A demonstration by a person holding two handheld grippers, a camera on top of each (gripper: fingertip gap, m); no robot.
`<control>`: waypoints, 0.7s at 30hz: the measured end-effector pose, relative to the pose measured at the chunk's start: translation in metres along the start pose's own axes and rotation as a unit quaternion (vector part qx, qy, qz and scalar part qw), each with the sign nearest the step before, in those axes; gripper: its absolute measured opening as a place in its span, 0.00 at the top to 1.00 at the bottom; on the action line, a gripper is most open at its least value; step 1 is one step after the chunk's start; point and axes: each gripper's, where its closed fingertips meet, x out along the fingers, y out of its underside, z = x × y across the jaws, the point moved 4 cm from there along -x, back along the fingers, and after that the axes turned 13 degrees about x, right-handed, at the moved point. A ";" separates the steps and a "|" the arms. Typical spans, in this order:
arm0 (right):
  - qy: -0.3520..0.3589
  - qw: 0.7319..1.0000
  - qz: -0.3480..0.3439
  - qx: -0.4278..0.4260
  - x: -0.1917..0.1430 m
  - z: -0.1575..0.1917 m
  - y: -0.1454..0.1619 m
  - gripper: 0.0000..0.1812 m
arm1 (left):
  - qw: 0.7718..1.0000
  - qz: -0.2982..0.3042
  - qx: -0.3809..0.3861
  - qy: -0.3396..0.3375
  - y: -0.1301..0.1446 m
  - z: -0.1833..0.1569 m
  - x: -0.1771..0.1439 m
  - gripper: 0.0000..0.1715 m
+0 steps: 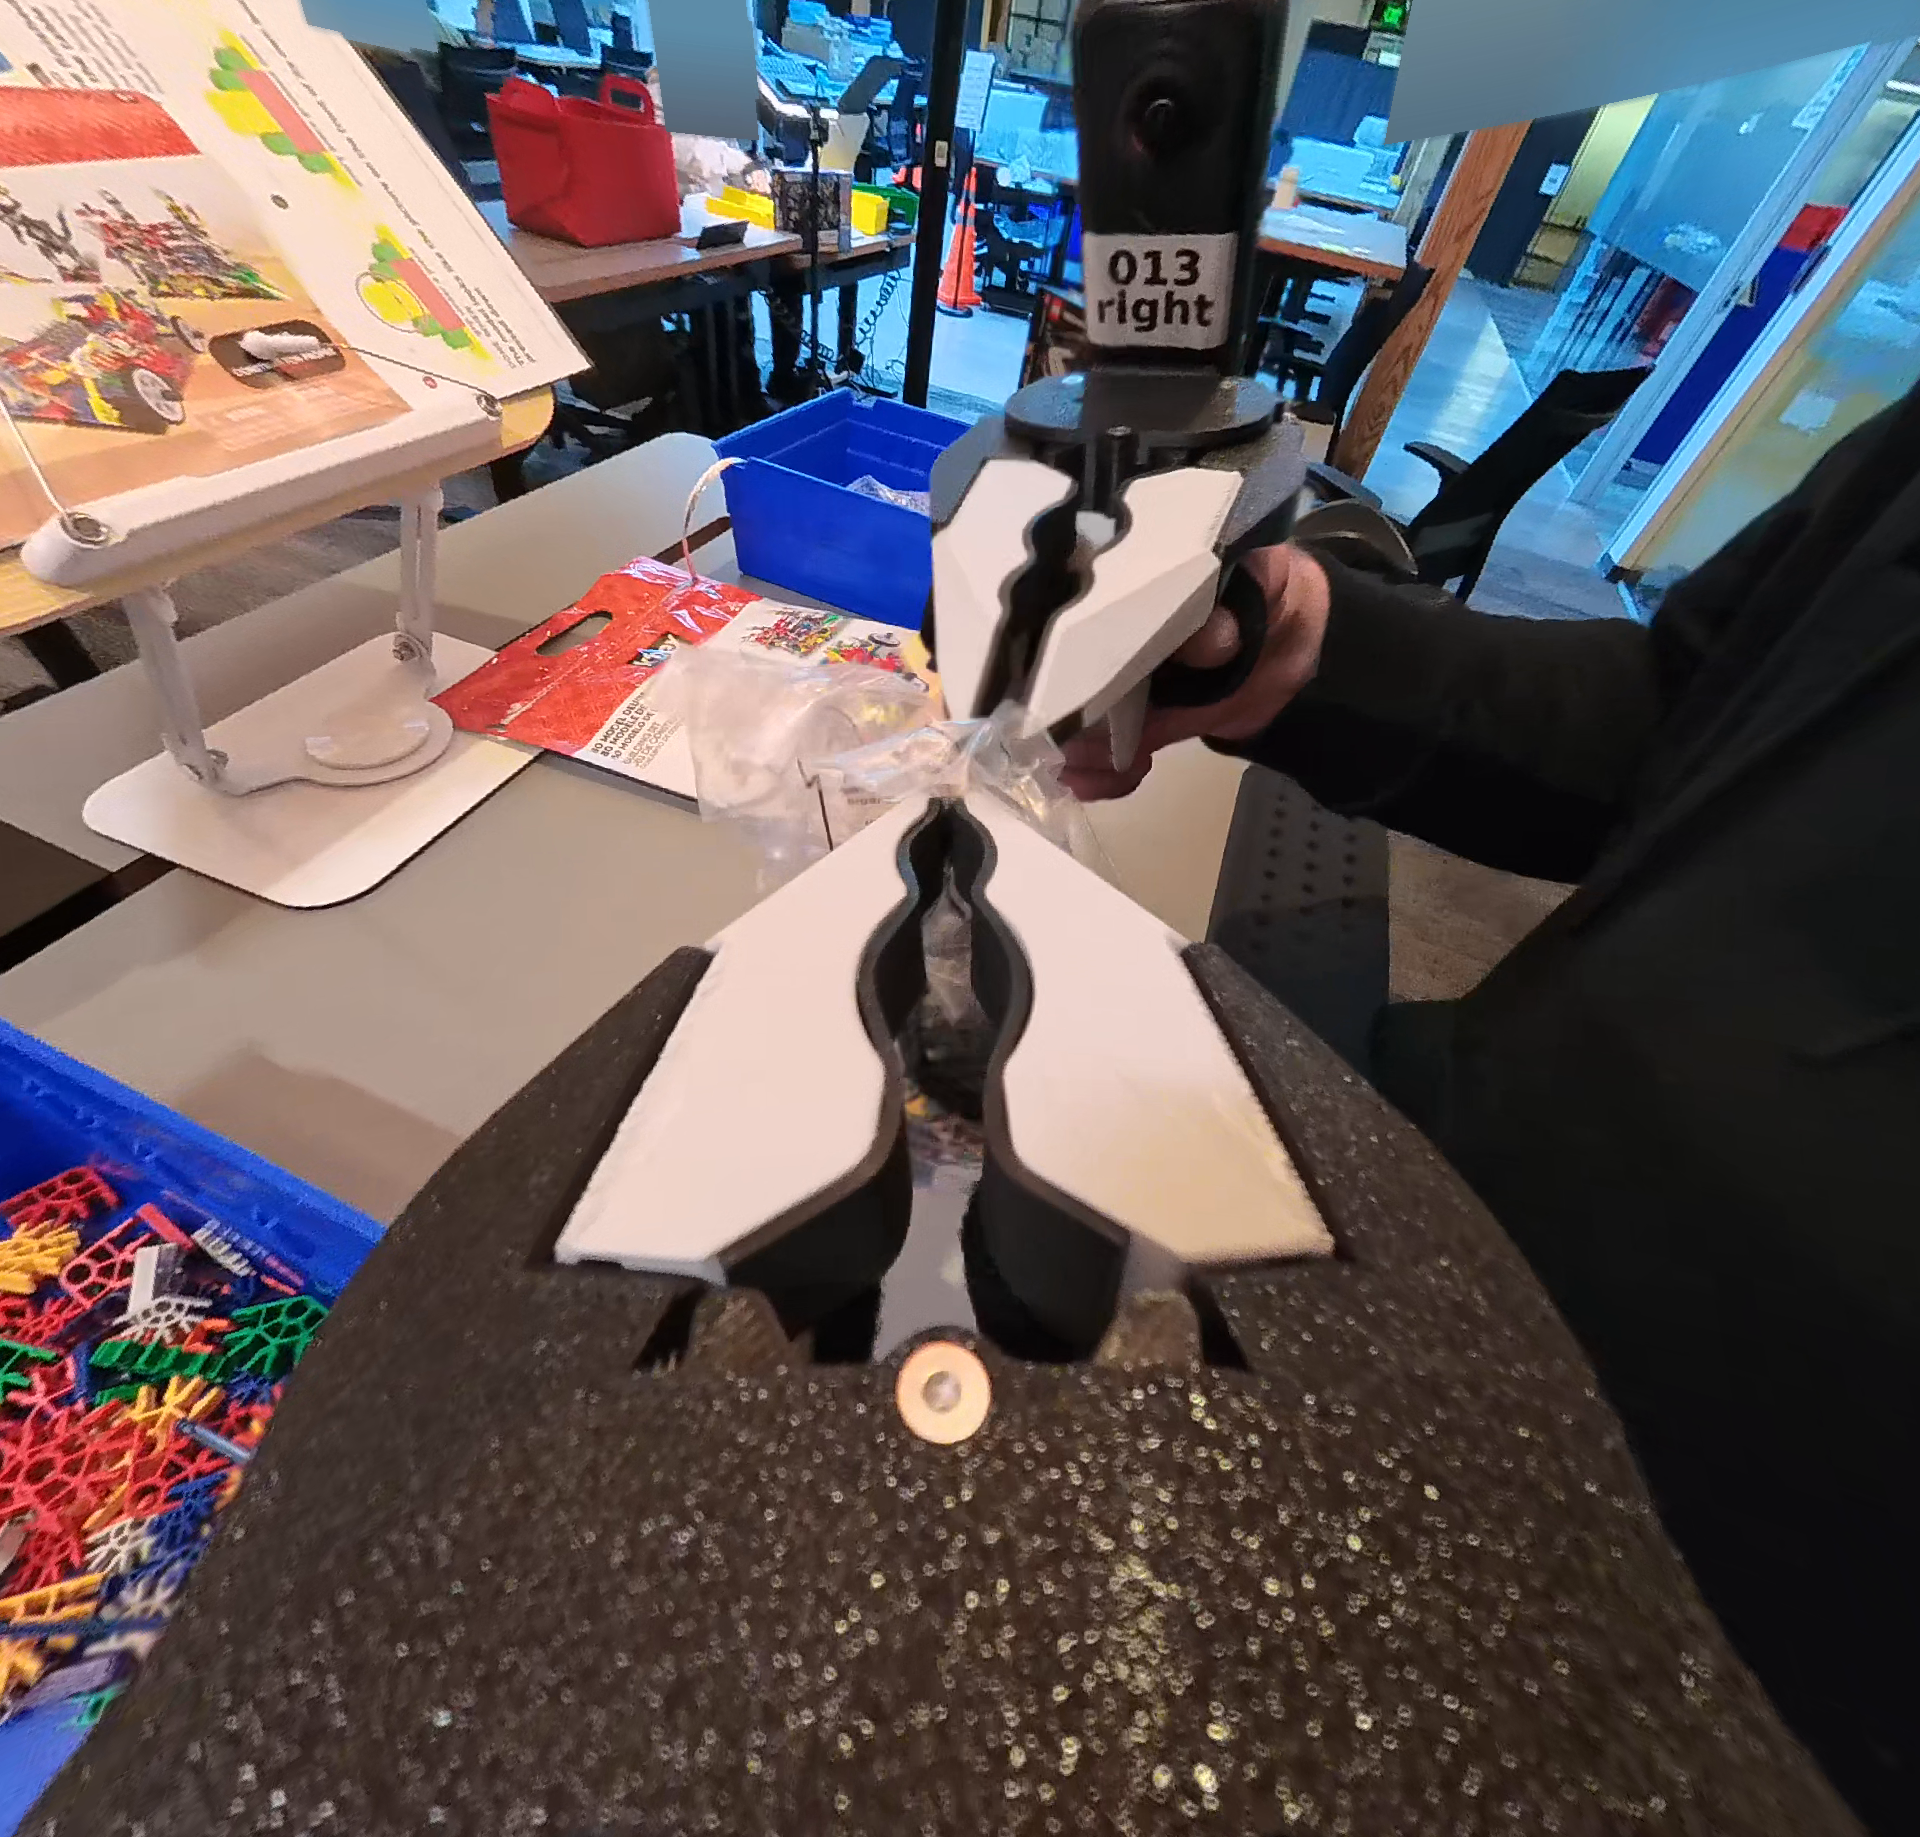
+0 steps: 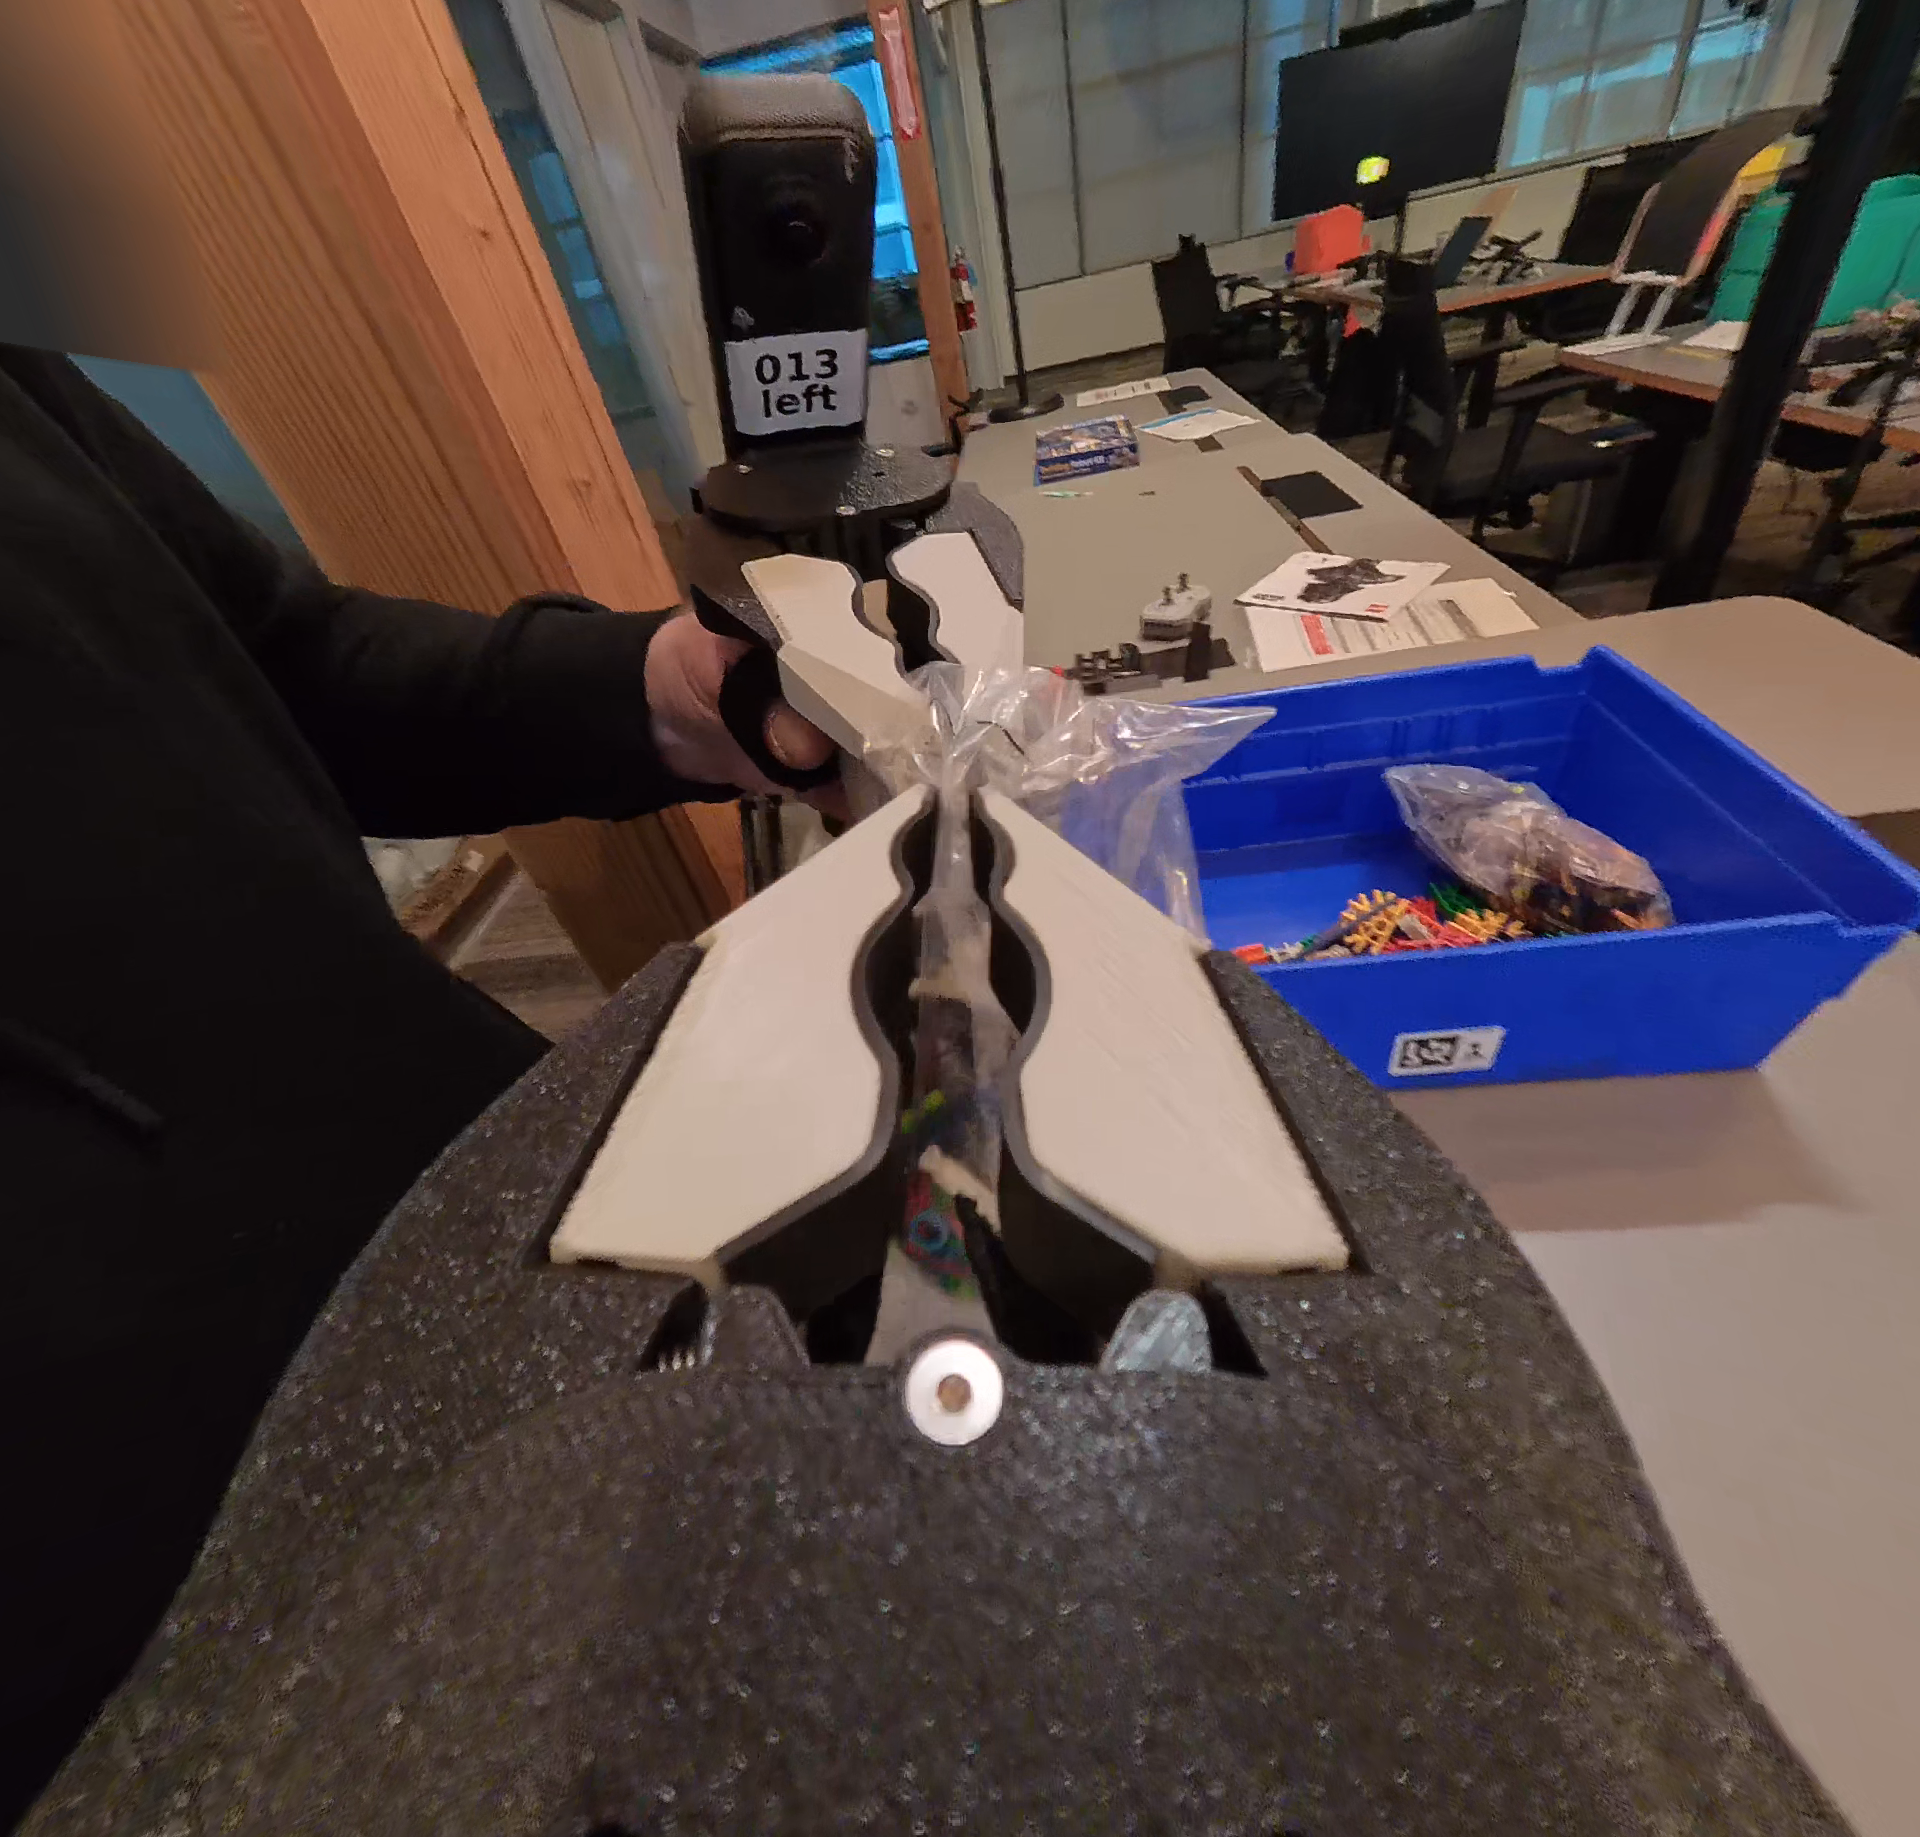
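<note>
Both grippers pinch the same clear plastic bag (image 1: pixel 790 738) from opposite sides and hold it in the air over the table edge. My left gripper (image 1: pixel 945 805) is shut on the bag's gathered top. The bag's film and small coloured pieces show between its fingers. My right gripper (image 2: pixel 951 795) is also shut on the clear plastic bag (image 2: pixel 1091 748), with film running down between its pads. In the left wrist view the right gripper (image 1: pixel 1003 717) faces mine, tip to tip. In the right wrist view the left gripper (image 2: pixel 914 707) does the same.
A blue bin (image 2: pixel 1558 1008) holds loose coloured pieces (image 2: pixel 1392 930) and another filled bag (image 2: pixel 1527 852). A second blue bin of pieces (image 1: pixel 104 1372) is at lower left, a third (image 1: pixel 831 520) farther back. A red packaging card (image 1: pixel 592 665) and a booklet stand (image 1: pixel 281 800) are on the table. Only a small space, under 4 cm, lies between the two pairs of fingers.
</note>
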 end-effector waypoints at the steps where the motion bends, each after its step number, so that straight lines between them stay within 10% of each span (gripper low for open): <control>1: 0.016 1.000 0.007 -0.011 -0.002 0.000 0.001 0.95 | 1.000 0.002 0.002 -0.003 0.000 0.000 0.002 1.00; 4: 0.054 0.997 0.026 -0.046 -0.006 0.002 0.004 0.84 | 1.000 0.015 0.015 0.003 -0.002 -0.003 0.008 1.00; 10: 0.097 0.992 0.035 -0.071 -0.012 -0.005 0.007 1.00 | 0.998 0.049 0.042 -0.007 -0.001 0.000 0.018 1.00; 21: 0.205 0.975 0.042 -0.069 -0.002 -0.043 0.025 1.00 | 0.984 0.101 0.029 -0.141 0.028 0.041 0.047 1.00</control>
